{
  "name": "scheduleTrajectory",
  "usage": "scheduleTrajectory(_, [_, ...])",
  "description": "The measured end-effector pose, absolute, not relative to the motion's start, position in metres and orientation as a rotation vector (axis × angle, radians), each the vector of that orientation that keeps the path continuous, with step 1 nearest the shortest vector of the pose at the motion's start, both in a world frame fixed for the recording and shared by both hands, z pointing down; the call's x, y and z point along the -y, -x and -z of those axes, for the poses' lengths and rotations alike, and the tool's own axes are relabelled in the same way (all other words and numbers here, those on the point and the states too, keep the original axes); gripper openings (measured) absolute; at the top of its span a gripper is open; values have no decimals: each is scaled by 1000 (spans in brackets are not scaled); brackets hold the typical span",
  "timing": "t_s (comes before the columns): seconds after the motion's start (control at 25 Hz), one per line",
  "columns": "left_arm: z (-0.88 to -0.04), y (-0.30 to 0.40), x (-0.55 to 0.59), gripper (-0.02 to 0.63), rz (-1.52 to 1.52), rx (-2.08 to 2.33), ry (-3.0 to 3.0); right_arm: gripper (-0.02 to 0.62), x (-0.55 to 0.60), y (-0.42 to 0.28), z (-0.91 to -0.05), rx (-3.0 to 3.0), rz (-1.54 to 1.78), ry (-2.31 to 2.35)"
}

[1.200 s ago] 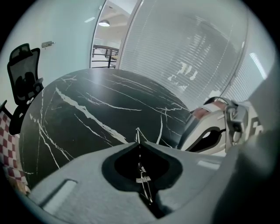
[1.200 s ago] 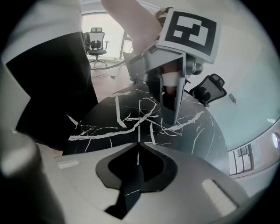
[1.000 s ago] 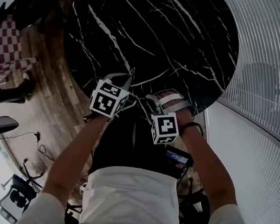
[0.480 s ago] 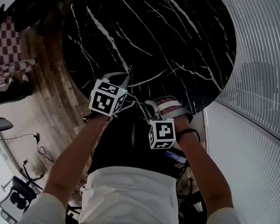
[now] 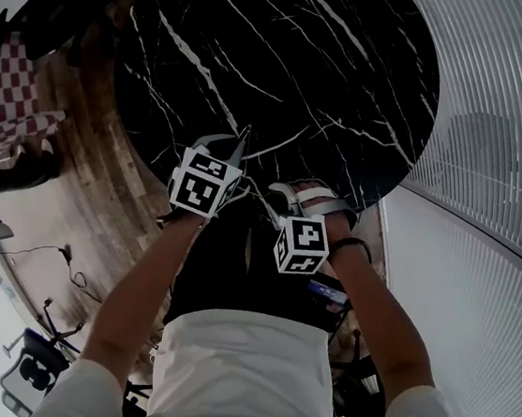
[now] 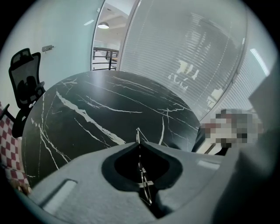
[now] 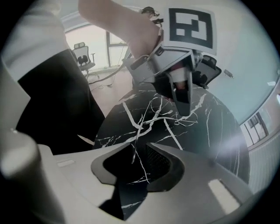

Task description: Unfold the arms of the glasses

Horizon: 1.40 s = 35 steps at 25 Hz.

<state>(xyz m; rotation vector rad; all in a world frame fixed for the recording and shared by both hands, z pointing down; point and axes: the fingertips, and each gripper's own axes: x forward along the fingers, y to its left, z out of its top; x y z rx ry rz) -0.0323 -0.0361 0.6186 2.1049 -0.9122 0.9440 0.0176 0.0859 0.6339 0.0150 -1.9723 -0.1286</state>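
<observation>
The glasses [image 7: 158, 114] are a thin wire frame held over the black marble table [image 5: 289, 55] near its front edge. My left gripper [image 5: 244, 139] is shut on the frame; in the left gripper view the wire [image 6: 143, 177] runs between its closed jaws [image 6: 139, 142]. The right gripper view shows the left gripper [image 7: 183, 94] above, with one thin arm [image 7: 134, 146] of the glasses slanting down from it. My right gripper [image 7: 138, 148] has just been opening. That arm passes between its jaws, and the pads do not press on it.
The table's round front edge [image 5: 242, 205] lies just under both grippers, close to the person's body. A black office chair [image 6: 24, 81] stands beyond the table's left side. A red checkered surface [image 5: 11, 87] is at the left, and a ribbed glass wall [image 5: 506, 138] at the right.
The right gripper's marker cube has rolled a little and shifted slightly left. The left gripper has kept its place.
</observation>
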Motion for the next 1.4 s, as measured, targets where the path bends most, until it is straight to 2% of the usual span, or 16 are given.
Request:
scheduleTrajectory(0.16, [-618, 32, 34, 6, -940, 914, -2108, 140, -75, -9, -616, 2055, -57, -72])
scheduleTrajectory(0.56, [-619, 32, 31, 6, -947, 920, -2115, 109, -37, 21, -595, 2097, -308, -184])
scheduleTrajectory(0.96, [-620, 32, 35, 6, -929, 945, -2101, 26, -65, -4, -618, 1974, -231, -49])
scheduleTrajectory(1.4, [-618, 33, 38, 8, -898, 967, -2088, 17, -83, -6, -621, 1972, -238, -50])
